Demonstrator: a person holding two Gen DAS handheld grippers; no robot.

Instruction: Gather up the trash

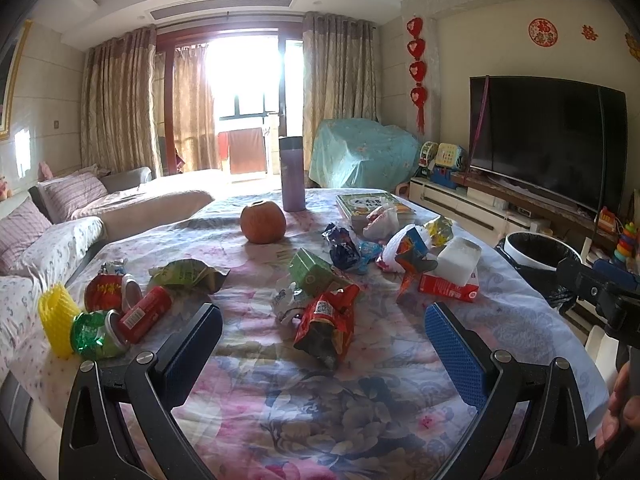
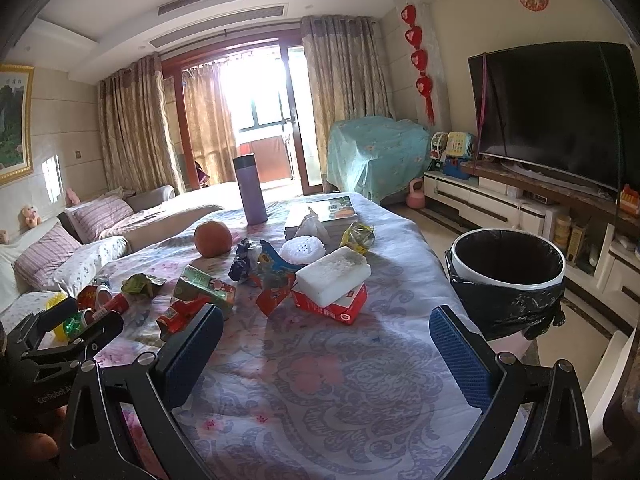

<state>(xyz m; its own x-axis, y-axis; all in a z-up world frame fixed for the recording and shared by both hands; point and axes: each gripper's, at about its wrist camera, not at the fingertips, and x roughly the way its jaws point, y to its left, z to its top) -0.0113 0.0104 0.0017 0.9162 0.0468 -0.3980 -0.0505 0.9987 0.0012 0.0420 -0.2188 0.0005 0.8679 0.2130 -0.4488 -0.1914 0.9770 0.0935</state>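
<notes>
Trash lies scattered on the floral tablecloth [image 1: 320, 412]. A red snack wrapper [image 1: 326, 326] lies just ahead of my left gripper [image 1: 322, 332], which is open and empty above the cloth. Crushed cans [image 1: 120, 312] and a yellow foam net [image 1: 56, 318] lie at the left. A green carton [image 1: 314, 274], a white foam block [image 1: 458, 260] on a red box [image 1: 448, 290] and several wrappers lie farther back. My right gripper [image 2: 326, 336] is open and empty, with the foam block [image 2: 332, 270] ahead. A bin with a black liner [image 2: 508, 276] stands right of the table.
An orange [image 1: 263, 222], a purple flask [image 1: 293, 174] and a stack of books [image 1: 370, 204] stand at the far side of the table. A sofa [image 1: 60, 216] runs along the left. A TV [image 1: 548, 136] on a low cabinet is at the right.
</notes>
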